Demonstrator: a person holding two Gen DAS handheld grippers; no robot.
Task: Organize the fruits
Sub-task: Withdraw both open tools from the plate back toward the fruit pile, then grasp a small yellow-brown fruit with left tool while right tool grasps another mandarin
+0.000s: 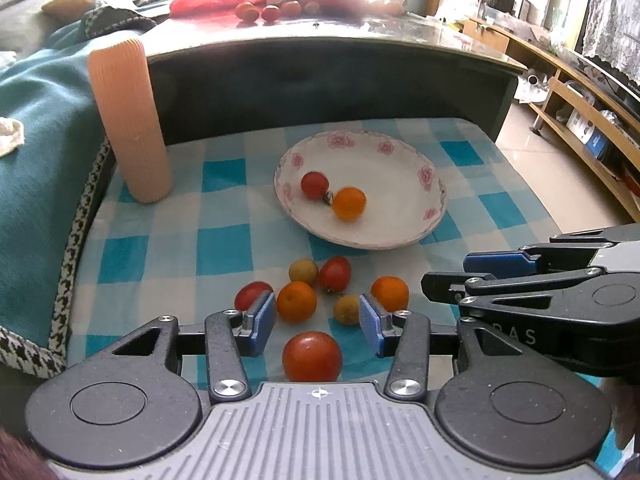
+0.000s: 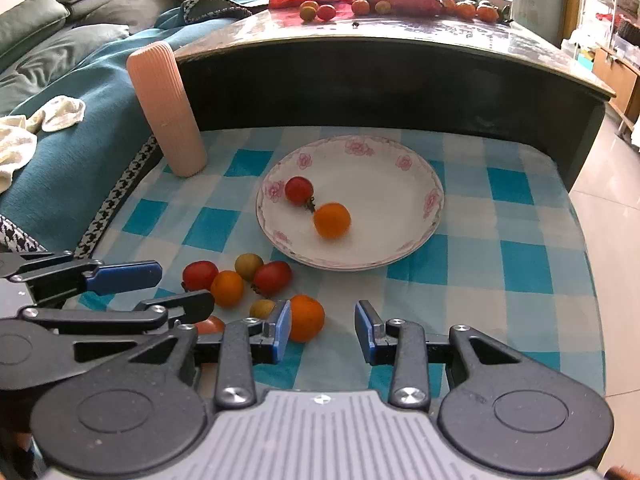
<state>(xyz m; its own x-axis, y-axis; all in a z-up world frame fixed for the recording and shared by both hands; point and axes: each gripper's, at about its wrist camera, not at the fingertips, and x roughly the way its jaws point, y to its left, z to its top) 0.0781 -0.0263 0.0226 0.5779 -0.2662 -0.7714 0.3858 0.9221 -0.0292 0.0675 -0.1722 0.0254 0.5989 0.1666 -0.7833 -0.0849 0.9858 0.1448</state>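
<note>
A white floral plate on the checked cloth holds a red tomato and an orange. In front of it lie several loose fruits: tomatoes, oranges and small yellow-brown fruits. My left gripper is open and empty, low over the pile, with a large tomato just inside its jaws. My right gripper is open and empty, beside an orange that touches its left finger. Each gripper shows in the other's view, the right one and the left one.
A ribbed peach cylinder stands at the cloth's back left. A dark raised table edge runs behind the plate, with more fruit and a red bag on top. A teal blanket lies left. Floor drops off right.
</note>
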